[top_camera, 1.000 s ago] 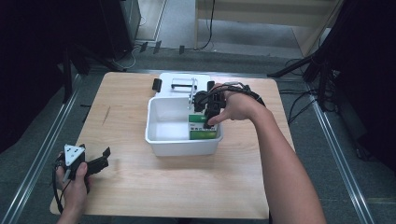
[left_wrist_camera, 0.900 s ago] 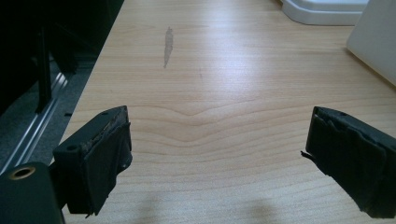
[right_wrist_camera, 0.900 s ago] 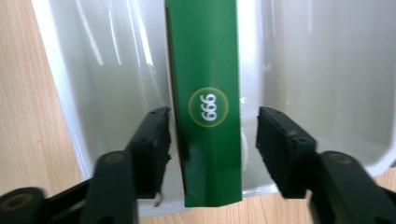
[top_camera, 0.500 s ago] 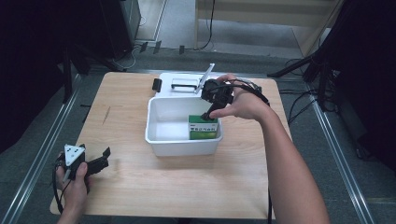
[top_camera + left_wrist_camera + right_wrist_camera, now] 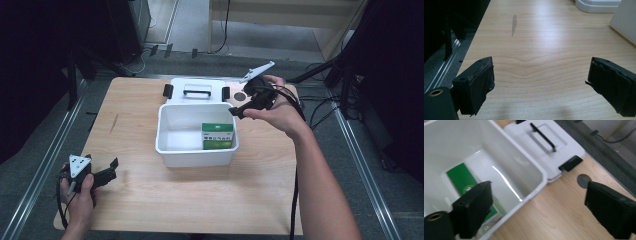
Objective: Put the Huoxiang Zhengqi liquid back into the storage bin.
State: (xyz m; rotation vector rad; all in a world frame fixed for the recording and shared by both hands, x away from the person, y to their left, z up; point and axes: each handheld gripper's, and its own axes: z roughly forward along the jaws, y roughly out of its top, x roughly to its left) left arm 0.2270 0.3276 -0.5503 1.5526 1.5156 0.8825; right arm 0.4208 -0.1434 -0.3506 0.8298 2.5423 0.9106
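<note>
A white bin [image 5: 195, 156] stands mid-table, and a green and white box [image 5: 218, 136] lies in its right part. My right gripper [image 5: 239, 109] hovers just past the bin's back right corner. Its jaws have just been opening and now stand open with nothing between them. In the right gripper view the right gripper [image 5: 541, 210] spans the bin's corner [image 5: 543, 178], with the green box [image 5: 461, 178] down inside. Near the table's front left corner, my left gripper [image 5: 113, 169] is held open. The left gripper [image 5: 539, 85] has bare wood between its jaws.
The bin's white lid [image 5: 197, 91] with a black handle and clips lies flat behind the bin, also seen as the lid [image 5: 544, 142]. A small round dark spot [image 5: 241, 96] marks the table near the right gripper. Dark floor and metal rails surround the table.
My right gripper rose out of the bin and moved back and right, with its jaws spreading. The green box stayed lying in the bin. The left gripper has not moved.
</note>
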